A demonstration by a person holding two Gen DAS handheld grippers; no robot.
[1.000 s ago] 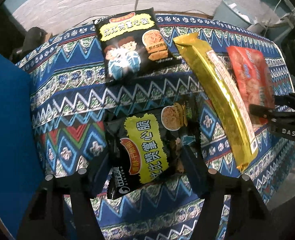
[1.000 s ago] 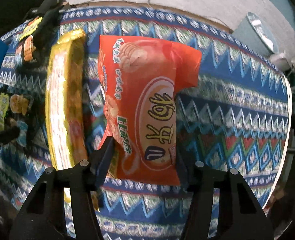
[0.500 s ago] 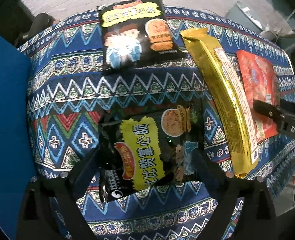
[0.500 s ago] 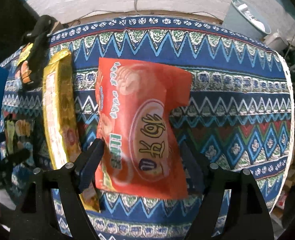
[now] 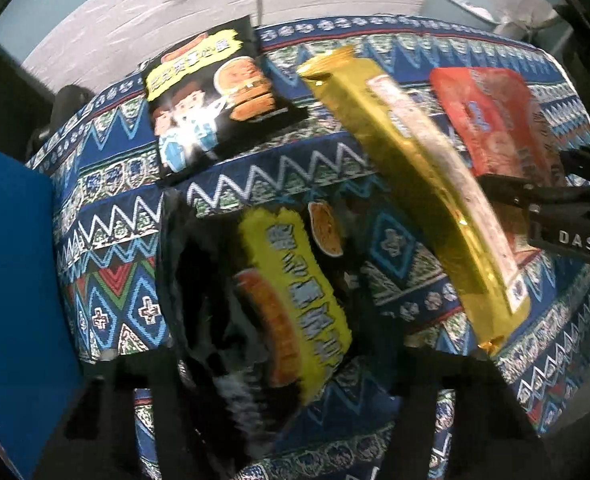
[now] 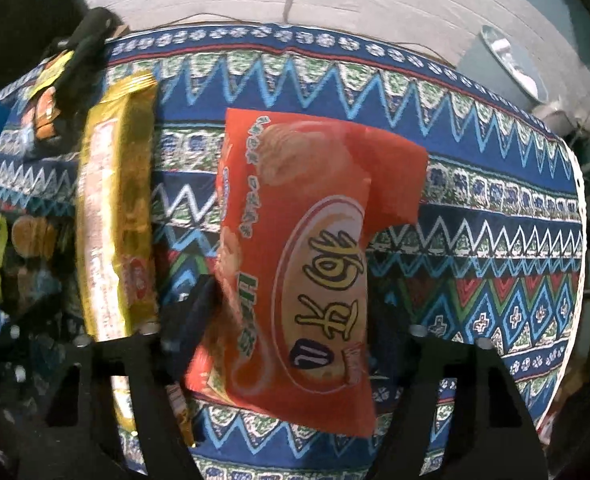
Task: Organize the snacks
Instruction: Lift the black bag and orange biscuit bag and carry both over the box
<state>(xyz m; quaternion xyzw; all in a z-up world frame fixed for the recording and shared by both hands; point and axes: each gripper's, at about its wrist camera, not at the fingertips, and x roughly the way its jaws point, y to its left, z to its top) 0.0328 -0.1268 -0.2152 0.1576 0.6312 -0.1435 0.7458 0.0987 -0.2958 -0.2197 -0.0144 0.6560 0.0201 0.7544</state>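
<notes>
Left gripper (image 5: 279,344) fingers clamped black-yellow snack bag (image 5: 271,292) between them. Right gripper (image 6: 291,320) fingers pinched red snack bag (image 6: 307,264); gold packet (image 6: 115,208) lay just left of fingers.

A black bag (image 5: 279,300) with a yellow label lies nearest, and a second black bag (image 5: 215,96) lies farther back. A long gold pack (image 5: 419,184) lies between them and a red bag (image 6: 307,272) with a folded corner.

Black snack bag (image 5: 271,304) now tilted and lifted, orange snack bag (image 6: 307,264) raised off tablecloth (image 6: 475,208)
</notes>
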